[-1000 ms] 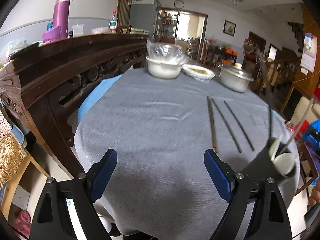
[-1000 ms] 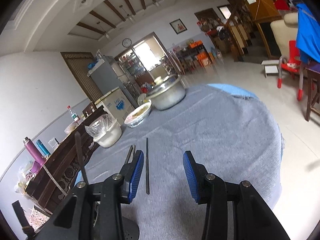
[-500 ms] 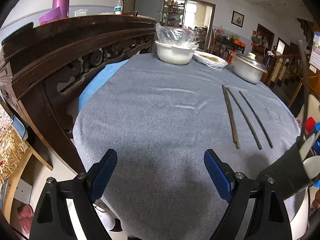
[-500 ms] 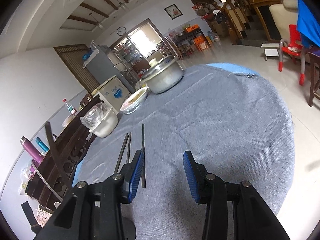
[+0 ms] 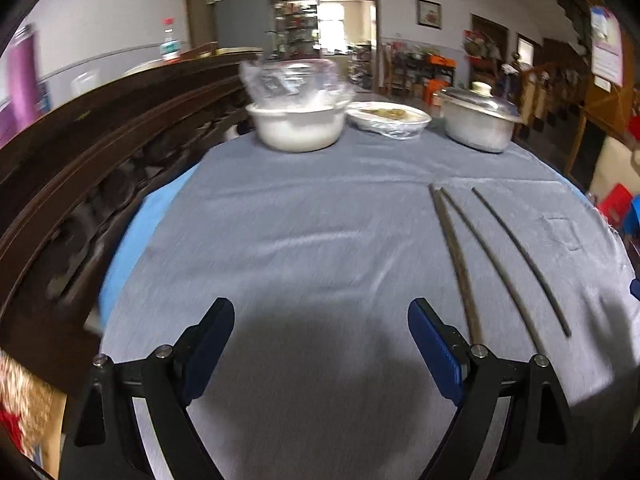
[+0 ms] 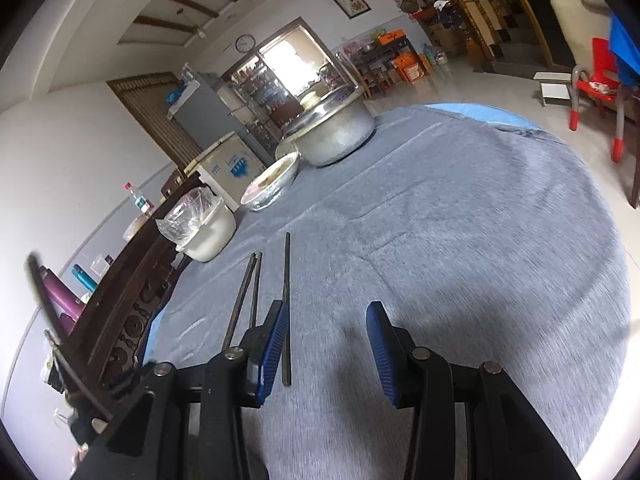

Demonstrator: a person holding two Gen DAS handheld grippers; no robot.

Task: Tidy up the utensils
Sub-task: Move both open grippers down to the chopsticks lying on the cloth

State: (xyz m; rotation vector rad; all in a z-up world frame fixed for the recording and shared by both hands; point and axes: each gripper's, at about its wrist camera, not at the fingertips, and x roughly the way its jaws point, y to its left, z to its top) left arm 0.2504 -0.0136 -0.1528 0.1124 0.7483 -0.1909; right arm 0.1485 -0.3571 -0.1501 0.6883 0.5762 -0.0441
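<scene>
Grey-clothed table [image 5: 304,248] carrying three chopsticks [image 5: 460,264] at 2 o'clock; left tool [image 5: 320,344] and right tool [image 6: 326,340] hovering spread, gripping nothing.

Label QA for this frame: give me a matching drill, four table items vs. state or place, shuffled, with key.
Items:
1. white bowl
2. metal pot
3. shallow dish
4. three chopsticks

States:
A. lying flat on the grey cloth
B. lidded
C. loose clear plastic bag on top
D. between bowl and pot

Pairs: 1-C, 2-B, 3-D, 4-A
</scene>
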